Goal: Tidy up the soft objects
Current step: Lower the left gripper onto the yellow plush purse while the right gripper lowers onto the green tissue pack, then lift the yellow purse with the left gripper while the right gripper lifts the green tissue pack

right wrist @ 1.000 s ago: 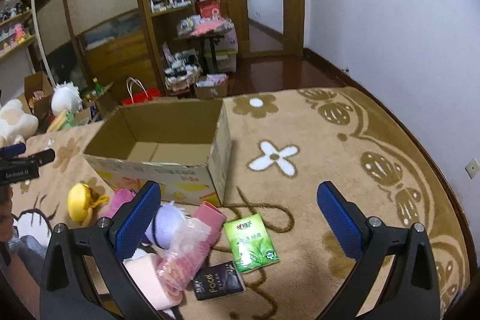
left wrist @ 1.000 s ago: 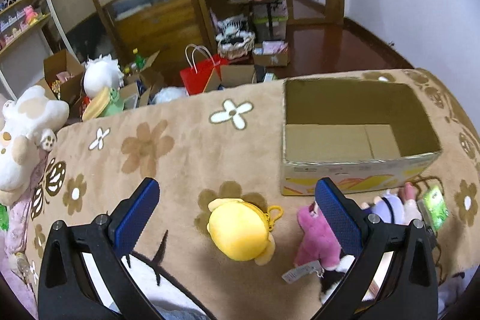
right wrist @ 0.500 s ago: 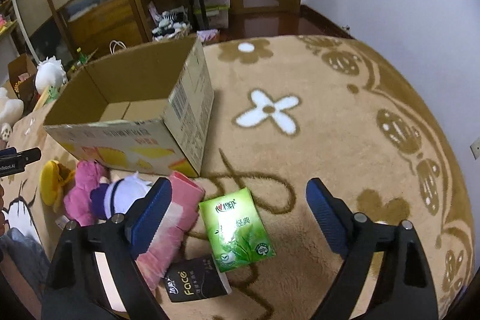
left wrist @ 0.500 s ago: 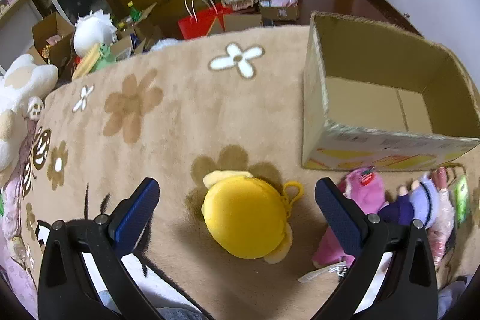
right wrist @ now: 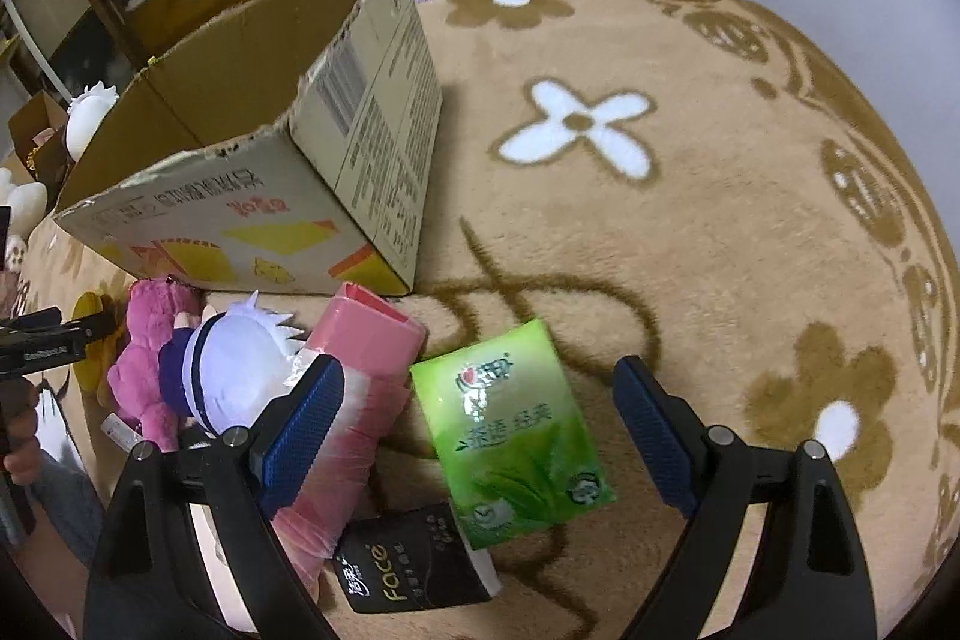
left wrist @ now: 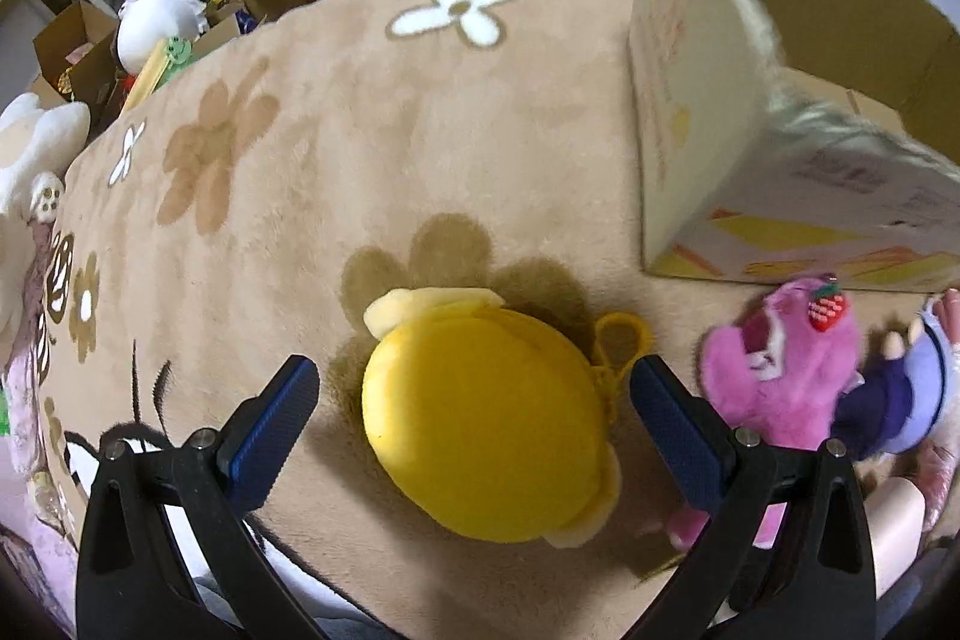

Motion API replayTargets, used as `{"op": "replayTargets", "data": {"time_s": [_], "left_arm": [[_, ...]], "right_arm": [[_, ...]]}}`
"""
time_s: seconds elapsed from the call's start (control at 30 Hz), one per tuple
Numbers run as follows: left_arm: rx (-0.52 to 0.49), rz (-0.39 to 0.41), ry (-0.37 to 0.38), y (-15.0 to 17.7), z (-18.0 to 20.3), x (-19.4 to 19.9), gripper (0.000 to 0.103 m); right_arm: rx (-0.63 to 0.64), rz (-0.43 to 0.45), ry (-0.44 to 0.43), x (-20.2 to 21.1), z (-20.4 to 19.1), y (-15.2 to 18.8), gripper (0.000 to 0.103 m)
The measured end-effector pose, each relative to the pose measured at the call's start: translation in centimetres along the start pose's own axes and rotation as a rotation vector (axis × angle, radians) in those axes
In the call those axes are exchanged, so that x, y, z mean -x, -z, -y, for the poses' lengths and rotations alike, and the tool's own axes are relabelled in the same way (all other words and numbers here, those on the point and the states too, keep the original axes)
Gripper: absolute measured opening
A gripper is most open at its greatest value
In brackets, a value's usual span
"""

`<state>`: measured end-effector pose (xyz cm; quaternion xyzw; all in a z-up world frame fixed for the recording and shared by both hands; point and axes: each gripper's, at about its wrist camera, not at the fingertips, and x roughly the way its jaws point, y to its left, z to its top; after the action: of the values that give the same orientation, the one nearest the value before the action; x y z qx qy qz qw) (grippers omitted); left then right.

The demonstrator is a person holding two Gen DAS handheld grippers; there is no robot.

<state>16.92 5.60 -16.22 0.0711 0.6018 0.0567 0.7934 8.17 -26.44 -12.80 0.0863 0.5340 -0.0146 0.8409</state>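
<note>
Closer than a second ago, your left gripper (left wrist: 474,394) is now straddling the yellow plush (left wrist: 486,430), jaws spread wide and not touching it; the pink plush (left wrist: 786,370) is lying at its 3 o'clock, below the cardboard box (left wrist: 750,130). Your right gripper (right wrist: 477,400) is hanging wide open too, having dropped toward the green tissue pack (right wrist: 516,430) on the rug (right wrist: 720,232). At the pack's 7 o'clock, the black pack (right wrist: 408,568) is reading "Face".
</note>
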Motion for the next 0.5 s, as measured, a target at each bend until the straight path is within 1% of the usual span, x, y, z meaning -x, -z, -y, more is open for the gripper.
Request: {"op": "replayTargets", "data": {"time_s": [0.13, 0.2, 0.23, 0.27, 0.3, 0.33, 0.37, 0.43, 0.47, 0.5], "left_arm": [[0.014, -0.019, 0.012, 0.1, 0.0, -0.6, 0.102], [0.016, -0.033, 0.019, 0.2, 0.0, -1.1, 0.098], [0.019, -0.045, 0.028, 0.3, 0.0, -1.4, 0.092], [0.022, -0.055, 0.037, 0.3, 0.1, -1.6, 0.089], [0.027, -0.063, 0.039, 0.4, 0.2, -1.7, 0.089], [0.030, -0.063, 0.032, 0.4, 0.1, -1.8, 0.086], [0.031, -0.060, 0.028, 0.4, 0.1, -1.7, 0.081], [0.042, -0.054, 0.029, 0.4, -0.1, -1.5, 0.078], [0.053, -0.054, 0.033, 0.4, -0.4, -1.5, 0.075], [0.069, -0.049, 0.043, 0.4, -0.6, -1.3, 0.075]], "right_arm": [[0.000, -0.033, 0.010, -1.1, -0.1, 0.0, 0.095], [-0.003, -0.049, 0.026, -1.6, 0.1, 0.0, 0.095], [-0.012, -0.059, 0.031, -1.9, 0.3, 0.0, 0.095], [-0.025, -0.072, 0.039, -2.1, 0.5, 0.0, 0.092], [-0.035, -0.081, 0.046, -2.4, 0.8, -0.1, 0.085], [-0.040, -0.087, 0.051, -2.5, 1.0, 0.0, 0.082], [-0.042, -0.093, 0.053, -2.6, 1.3, -0.1, 0.079], [-0.046, -0.095, 0.051, -2.8, 1.6, -0.2, 0.075], [-0.043, -0.098, 0.051, -2.8, 1.6, -0.2, 0.066], [-0.037, -0.100, 0.050, -2.8, 1.6, -0.2, 0.064]]}}
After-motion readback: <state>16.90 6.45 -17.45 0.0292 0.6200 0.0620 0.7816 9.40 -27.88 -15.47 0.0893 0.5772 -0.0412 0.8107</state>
